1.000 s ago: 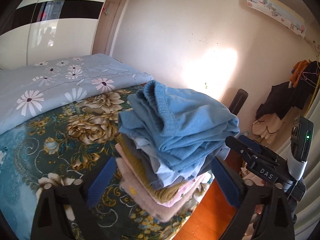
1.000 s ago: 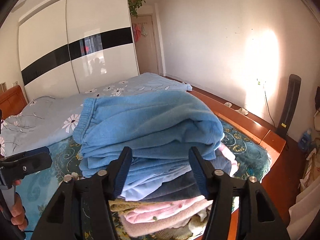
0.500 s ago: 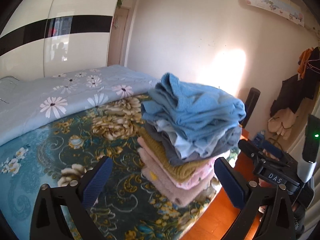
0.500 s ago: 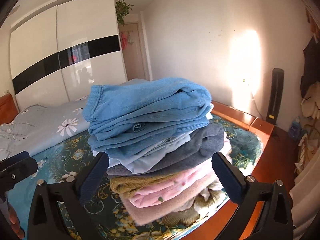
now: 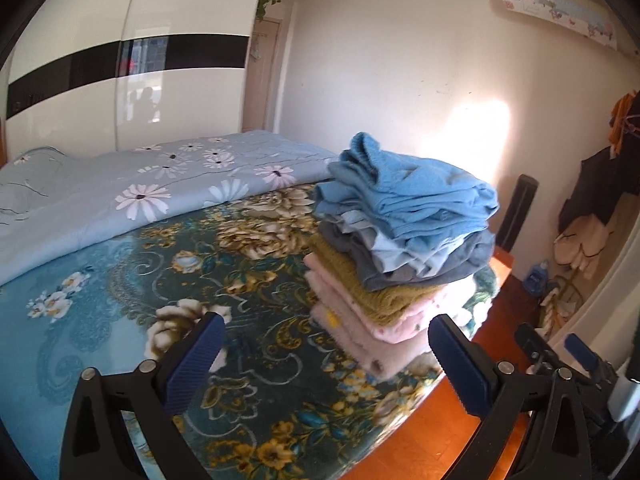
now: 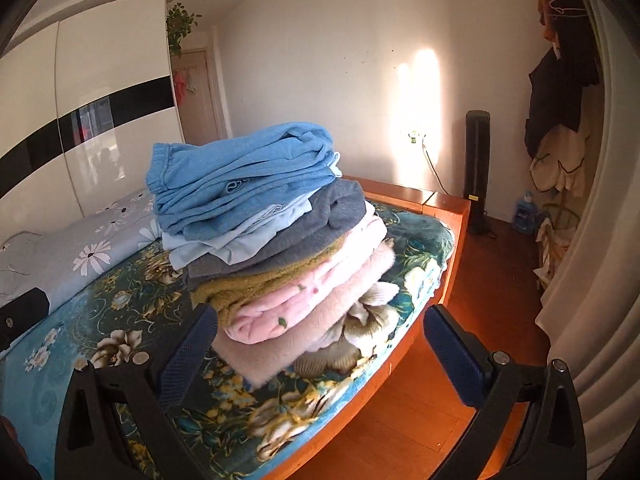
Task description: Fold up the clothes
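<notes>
1. Stack of folded clothes (image 5: 400, 256) sits on the floral teal-and-gold bedspread (image 5: 132, 308), near the foot corner of the bed, close to the orange wooden bed frame (image 6: 452, 248).
2. Layers top to bottom: bright blue knit garment (image 6: 244, 172), pale blue shirt (image 6: 256, 232), dark grey sweatshirt (image 6: 320, 224), mustard-olive fleece (image 6: 256, 284), pink fleece with small print (image 6: 304, 300), pale pink fuzzy piece (image 6: 304, 336) at the base.
3. Left gripper (image 5: 326, 360): blue-padded fingers spread wide, nothing between them, short of the stack and not touching it.
4. Right gripper (image 6: 320, 356): fingers likewise wide apart and empty, held in front of the stack's lower layers; no contact visible.
5. Progress, judged: folding looks essentially done. Six or so garments folded and piled, no loose unfolded garment on the bedspread in either view.
6. Stack is untidy: blue top piece bunched at its waistband, edges not flush, the pile overhangs slightly toward the bed edge. Could want squaring up.
7. Left to do, judged: little or nothing, maybe straighten the pile. Clothes hanging on the far wall rack (image 6: 560, 92) are well apart; cannot tell if they belong to the task.
8. Light blue daisy-print quilt (image 5: 140, 192) lies behind, toward the white wardrobe with black stripe (image 5: 100, 80).
</notes>
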{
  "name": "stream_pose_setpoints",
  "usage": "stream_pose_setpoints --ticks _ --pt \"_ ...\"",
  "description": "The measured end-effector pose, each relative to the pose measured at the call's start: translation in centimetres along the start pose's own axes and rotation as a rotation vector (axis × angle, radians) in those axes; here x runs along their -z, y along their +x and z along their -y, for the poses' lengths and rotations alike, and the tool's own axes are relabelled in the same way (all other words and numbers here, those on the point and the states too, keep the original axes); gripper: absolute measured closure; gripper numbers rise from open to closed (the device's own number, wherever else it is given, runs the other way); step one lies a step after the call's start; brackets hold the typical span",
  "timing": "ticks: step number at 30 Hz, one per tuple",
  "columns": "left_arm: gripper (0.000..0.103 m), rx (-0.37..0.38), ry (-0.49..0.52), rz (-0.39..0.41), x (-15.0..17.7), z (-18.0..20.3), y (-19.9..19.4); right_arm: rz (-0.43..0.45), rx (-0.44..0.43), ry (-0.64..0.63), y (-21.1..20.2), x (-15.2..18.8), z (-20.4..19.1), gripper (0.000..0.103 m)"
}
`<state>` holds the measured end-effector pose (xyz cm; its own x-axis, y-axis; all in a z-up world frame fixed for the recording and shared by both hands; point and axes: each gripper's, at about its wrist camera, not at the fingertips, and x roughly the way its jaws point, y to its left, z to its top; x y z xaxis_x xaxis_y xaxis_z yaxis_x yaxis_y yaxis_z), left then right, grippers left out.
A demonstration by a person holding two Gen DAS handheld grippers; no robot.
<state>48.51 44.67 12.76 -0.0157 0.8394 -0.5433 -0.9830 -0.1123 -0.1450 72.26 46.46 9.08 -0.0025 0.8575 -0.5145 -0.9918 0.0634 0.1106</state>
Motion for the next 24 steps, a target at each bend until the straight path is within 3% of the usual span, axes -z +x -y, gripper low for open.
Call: stream_pose_setpoints --ticks 5,24 --pt "0.000 -0.087 0.043 0.047 0.9 0.2 -1.5 0.008 -0.002 0.010 -1.9 0.7 -0.4 0.000" --pt "0.000 -0.110 0.100 0.014 3.2 -0.1 -4.9 0.053 -0.073 -0.036 -6.6 1.2 -2.7 0.000"
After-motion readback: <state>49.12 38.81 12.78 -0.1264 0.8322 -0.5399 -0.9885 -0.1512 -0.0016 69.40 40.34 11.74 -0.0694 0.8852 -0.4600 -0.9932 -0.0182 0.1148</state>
